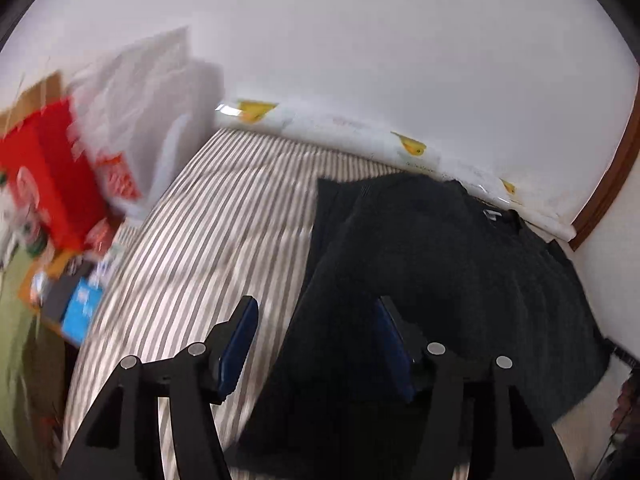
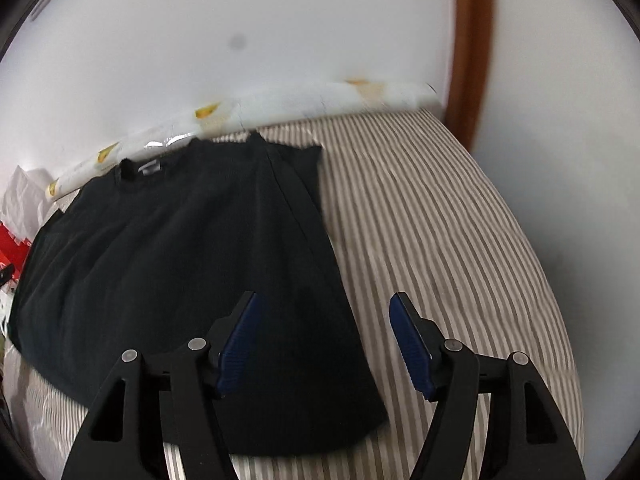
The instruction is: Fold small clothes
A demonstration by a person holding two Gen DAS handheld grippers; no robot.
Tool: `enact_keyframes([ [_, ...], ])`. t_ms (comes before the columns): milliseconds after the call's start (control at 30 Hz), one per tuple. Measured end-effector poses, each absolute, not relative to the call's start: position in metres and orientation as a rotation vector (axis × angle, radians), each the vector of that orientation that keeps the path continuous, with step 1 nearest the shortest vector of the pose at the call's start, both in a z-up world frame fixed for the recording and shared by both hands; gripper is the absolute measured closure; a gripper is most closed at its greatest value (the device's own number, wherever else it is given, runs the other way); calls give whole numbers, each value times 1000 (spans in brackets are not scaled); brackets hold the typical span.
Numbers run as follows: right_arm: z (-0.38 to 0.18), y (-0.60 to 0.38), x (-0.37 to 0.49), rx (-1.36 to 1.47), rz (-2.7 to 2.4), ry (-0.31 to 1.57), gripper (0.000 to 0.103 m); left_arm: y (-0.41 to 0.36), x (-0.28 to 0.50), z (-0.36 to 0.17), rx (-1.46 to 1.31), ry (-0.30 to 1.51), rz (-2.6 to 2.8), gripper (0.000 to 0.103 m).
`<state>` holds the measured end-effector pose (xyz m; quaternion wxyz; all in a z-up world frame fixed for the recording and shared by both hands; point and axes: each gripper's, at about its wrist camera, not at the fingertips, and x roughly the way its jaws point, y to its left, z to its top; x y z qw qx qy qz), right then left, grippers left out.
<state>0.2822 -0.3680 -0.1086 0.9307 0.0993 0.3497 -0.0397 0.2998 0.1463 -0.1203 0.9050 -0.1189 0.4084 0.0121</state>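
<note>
A black T-shirt [image 1: 440,280] lies flat on a striped sheet [image 1: 208,232], collar toward the wall; it also shows in the right wrist view [image 2: 180,272], with one sleeve folded in at its right side. My left gripper [image 1: 316,344] is open and empty, hovering over the shirt's left edge. My right gripper [image 2: 324,340] is open and empty, over the shirt's lower right edge, with the striped sheet [image 2: 440,240] under its right finger.
A white roll with yellow prints [image 1: 360,136] lies along the wall behind the shirt and shows in the right wrist view [image 2: 240,116]. Red boxes [image 1: 52,176], white bags [image 1: 152,92] and clutter stand at the left. A brown door frame [image 2: 468,40] is at the right.
</note>
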Motion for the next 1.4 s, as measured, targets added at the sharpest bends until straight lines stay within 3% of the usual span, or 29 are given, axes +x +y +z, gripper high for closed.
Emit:
enact_keyframes([
  [367, -149, -361, 206, 350, -30, 754, 37, 156, 205, -155, -442, 880, -31, 45],
  [1000, -155, -372, 251, 596, -2, 690, 37, 157, 244, -178, -714, 813, -63, 45],
  [1167, -151, -365, 266, 560, -66, 694, 37, 153, 254, -177, -660, 861, 14, 74],
  [1200, -151, -363, 267, 547, -79, 698, 45, 154, 254, -178, -662, 868, 11, 76],
  [1233, -150, -361, 268, 524, -97, 698, 61, 155, 252, -177, -670, 866, 6, 82],
  [1333, -149, -362, 265, 499, -80, 683, 75, 160, 242, -172, -686, 843, -14, 89],
  [1400, -147, -365, 258, 513, -57, 670, 79, 162, 234, -168, -691, 828, -20, 91],
])
